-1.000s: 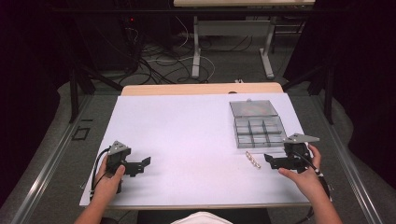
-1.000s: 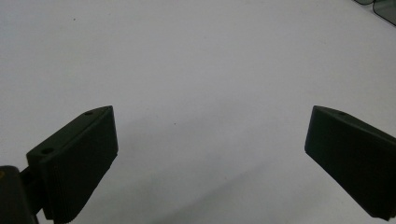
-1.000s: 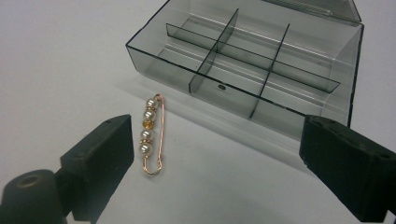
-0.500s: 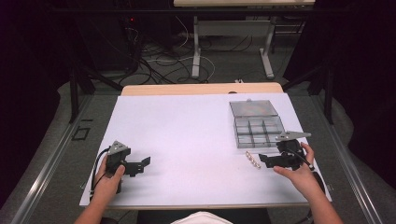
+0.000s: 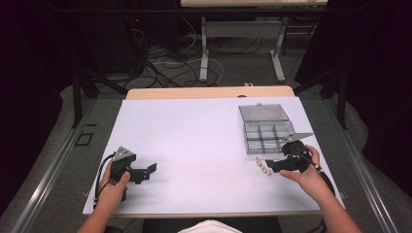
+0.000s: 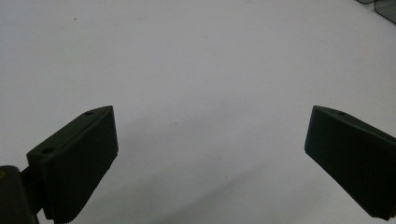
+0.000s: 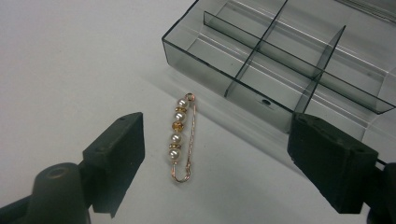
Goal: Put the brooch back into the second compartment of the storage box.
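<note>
A gold safety pin strung with pearl beads (image 7: 180,137) lies flat on the white table, just in front of a clear grey compartment box (image 7: 280,60). In the high view the pin (image 5: 263,166) sits below the box (image 5: 265,128). My right gripper (image 7: 215,128) points at the pin, which lies between and a little beyond its jaws, untouched. These jaws have just been closing and still stand wide apart. From above, the right gripper (image 5: 273,166) is right of the pin. My left gripper (image 5: 151,169) rests at the table's front left, open with nothing between its jaws (image 6: 210,116).
The box's lid (image 5: 262,112) lies open behind its compartments, which look empty. A corner of the box (image 6: 380,4) shows far off in the left gripper view. The white table top (image 5: 194,141) spreads between the two hands. Cables and table legs stand on the floor beyond.
My right hand has shifted a little to the left, bringing its gripper closer to the pin. The left hand and gripper have stayed put.
</note>
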### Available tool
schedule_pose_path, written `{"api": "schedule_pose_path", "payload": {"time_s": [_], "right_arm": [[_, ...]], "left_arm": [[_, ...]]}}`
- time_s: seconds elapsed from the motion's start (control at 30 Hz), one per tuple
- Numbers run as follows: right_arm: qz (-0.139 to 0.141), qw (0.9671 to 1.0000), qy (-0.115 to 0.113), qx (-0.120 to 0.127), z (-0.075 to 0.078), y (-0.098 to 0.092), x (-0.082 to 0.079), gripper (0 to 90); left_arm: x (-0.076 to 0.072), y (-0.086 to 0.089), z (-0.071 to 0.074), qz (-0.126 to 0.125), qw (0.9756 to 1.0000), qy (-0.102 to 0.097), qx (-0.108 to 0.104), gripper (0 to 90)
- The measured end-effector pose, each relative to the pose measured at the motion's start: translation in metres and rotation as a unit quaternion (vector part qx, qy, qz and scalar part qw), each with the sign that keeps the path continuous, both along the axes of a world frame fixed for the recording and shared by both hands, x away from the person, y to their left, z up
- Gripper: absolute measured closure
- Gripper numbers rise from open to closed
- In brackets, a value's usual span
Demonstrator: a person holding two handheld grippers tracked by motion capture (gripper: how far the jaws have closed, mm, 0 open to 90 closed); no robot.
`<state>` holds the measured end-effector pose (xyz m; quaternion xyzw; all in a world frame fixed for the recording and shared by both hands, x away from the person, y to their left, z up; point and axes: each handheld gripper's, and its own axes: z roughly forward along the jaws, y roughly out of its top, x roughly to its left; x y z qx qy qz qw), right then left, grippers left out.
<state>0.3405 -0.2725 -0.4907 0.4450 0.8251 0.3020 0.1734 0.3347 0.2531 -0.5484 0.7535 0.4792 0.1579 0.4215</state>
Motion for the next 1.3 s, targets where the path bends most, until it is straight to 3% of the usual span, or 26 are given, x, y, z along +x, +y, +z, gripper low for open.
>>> {"api": "schedule_pose_path", "payload": {"time_s": [0.4,0.93,1.17,1.3], "right_arm": [[0.001,0.9992,0.028,-0.027,0.000,0.008,0.008,23.6],[-0.014,0.9968,0.074,-0.025,-0.003,0.017,0.018,37.3],[-0.022,0.9947,0.101,-0.002,-0.005,0.019,0.022,43.2],[-0.042,0.9911,0.125,0.011,-0.006,0.022,0.025,47.8]], "left_arm": [[0.000,0.000,0.000,0.000,1.0000,-0.001,0.002,2.6],[0.000,0.001,0.000,-0.002,1.0000,-0.002,0.004,2.6],[0.000,0.001,0.000,-0.002,1.0000,-0.001,0.006,2.7],[0.000,0.001,0.001,-0.007,1.0000,0.004,0.006,2.7]]}}
